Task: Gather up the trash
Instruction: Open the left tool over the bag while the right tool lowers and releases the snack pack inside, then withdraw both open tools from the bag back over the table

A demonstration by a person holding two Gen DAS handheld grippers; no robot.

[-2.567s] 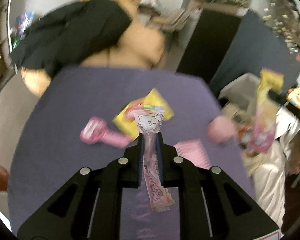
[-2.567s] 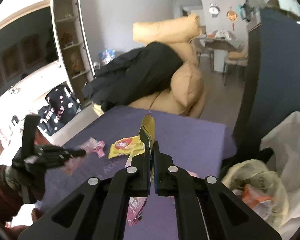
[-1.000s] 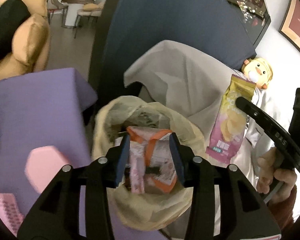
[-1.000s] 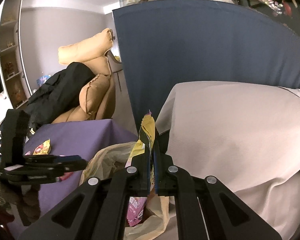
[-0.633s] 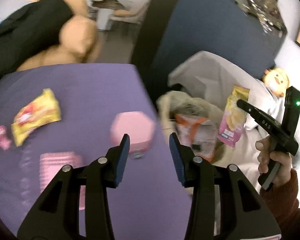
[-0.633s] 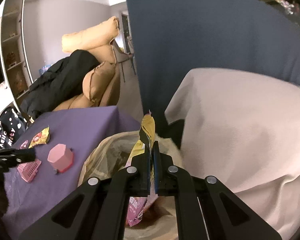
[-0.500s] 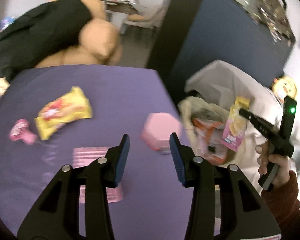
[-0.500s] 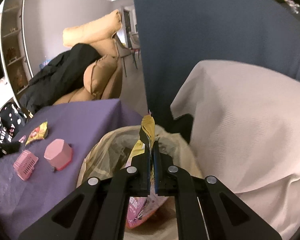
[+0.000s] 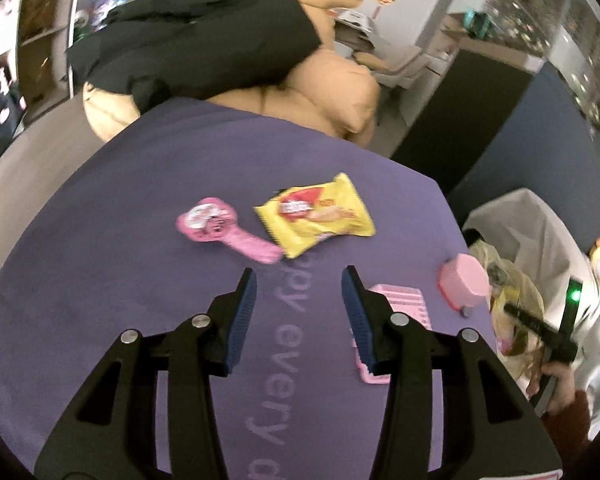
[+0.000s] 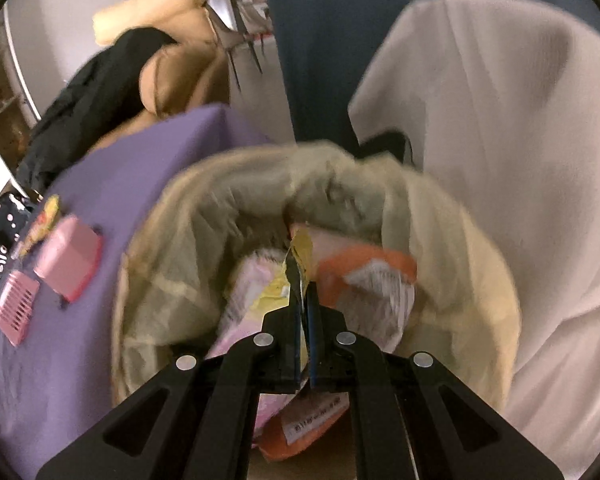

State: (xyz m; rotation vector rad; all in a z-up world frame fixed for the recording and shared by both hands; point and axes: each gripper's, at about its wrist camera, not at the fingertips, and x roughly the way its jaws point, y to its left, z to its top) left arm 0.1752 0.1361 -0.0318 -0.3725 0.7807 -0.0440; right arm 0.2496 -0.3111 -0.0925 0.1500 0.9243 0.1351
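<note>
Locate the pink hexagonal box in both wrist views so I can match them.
Left wrist: the pink hexagonal box sits on the purple tablecloth at the right, by the table edge nearest the trash bag.
Right wrist: the box is at the left, above the pink comb.
Shared landmark: that comb, right beside the box in both views.

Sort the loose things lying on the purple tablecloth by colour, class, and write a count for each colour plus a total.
Pink: 3 – hand fan, ribbed comb, box
Yellow: 1 – snack packet
Total: 4
</note>
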